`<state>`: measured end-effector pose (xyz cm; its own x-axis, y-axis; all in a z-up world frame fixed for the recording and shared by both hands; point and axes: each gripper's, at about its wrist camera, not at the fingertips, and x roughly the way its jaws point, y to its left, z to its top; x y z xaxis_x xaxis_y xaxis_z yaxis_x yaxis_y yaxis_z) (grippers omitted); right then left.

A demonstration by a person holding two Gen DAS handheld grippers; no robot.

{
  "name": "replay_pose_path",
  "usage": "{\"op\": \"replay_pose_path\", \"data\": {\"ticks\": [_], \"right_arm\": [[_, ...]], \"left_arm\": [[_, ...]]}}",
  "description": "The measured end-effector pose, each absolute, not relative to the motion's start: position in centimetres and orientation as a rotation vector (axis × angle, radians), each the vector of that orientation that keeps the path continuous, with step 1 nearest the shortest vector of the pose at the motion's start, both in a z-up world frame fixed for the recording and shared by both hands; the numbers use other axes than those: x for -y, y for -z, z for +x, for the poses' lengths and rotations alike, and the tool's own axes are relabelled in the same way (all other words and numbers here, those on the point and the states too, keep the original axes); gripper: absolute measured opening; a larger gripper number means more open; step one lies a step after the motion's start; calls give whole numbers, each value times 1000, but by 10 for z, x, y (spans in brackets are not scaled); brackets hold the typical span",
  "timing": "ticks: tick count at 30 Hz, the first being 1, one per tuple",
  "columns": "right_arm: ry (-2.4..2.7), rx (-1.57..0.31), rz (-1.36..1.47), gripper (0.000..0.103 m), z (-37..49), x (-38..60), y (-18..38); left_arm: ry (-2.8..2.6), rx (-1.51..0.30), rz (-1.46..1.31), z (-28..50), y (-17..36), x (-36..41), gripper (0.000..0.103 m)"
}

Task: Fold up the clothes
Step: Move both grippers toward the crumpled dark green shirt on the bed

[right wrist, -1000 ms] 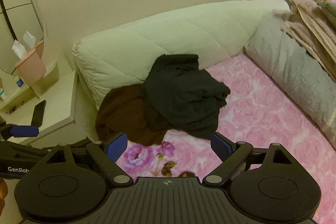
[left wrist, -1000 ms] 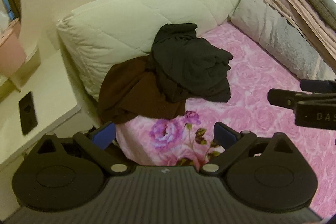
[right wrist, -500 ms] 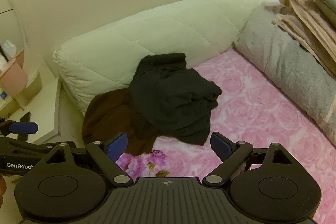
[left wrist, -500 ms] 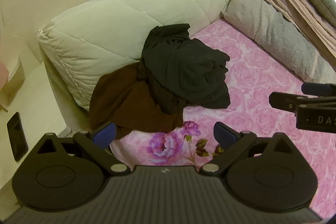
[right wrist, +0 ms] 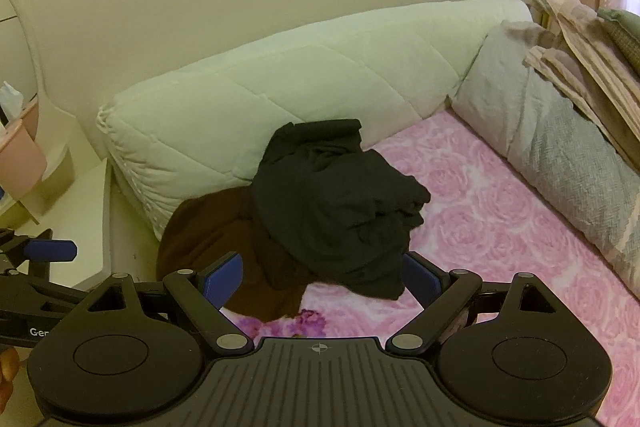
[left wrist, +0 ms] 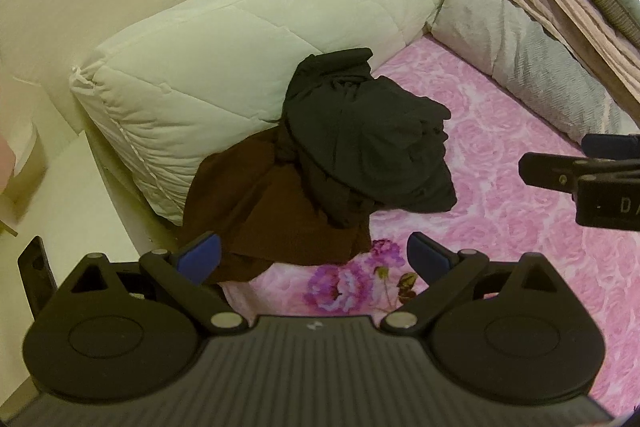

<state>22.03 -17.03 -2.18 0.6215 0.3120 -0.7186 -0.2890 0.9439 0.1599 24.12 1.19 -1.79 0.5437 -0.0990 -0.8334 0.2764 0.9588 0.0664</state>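
**Both tongs draw nearer the clothes pile**

Closer than a second ago, both tongs now face the heap, which fills more of each view; the white nightstand has slid toward the left edge. The left gripper is spread wide and holds nothing; the brown garment lies just ahead of its left fingertip, its hem reaching between the fingers. The black garment sits crumpled on top of the brown one, leaning against the quilted white cushion, all on the pink rose-print bedspread. The right gripper is likewise spread and empty, the black garment's lower edge hanging just beyond and between its fingertips. A grey pillow lies well apart at the right.
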Motion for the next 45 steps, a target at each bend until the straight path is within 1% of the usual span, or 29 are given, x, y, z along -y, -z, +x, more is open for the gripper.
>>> {"op": "replay_pose_path", "data": {"ticks": [18,45], "right_arm": [[-340,-863,45,89,238,173,31],[-360,-956,136,89,256,251,64]], "left_arm": [[257,-994,247,252,28,-4,98],[305,-1037,357,233,49,49,98]]}}
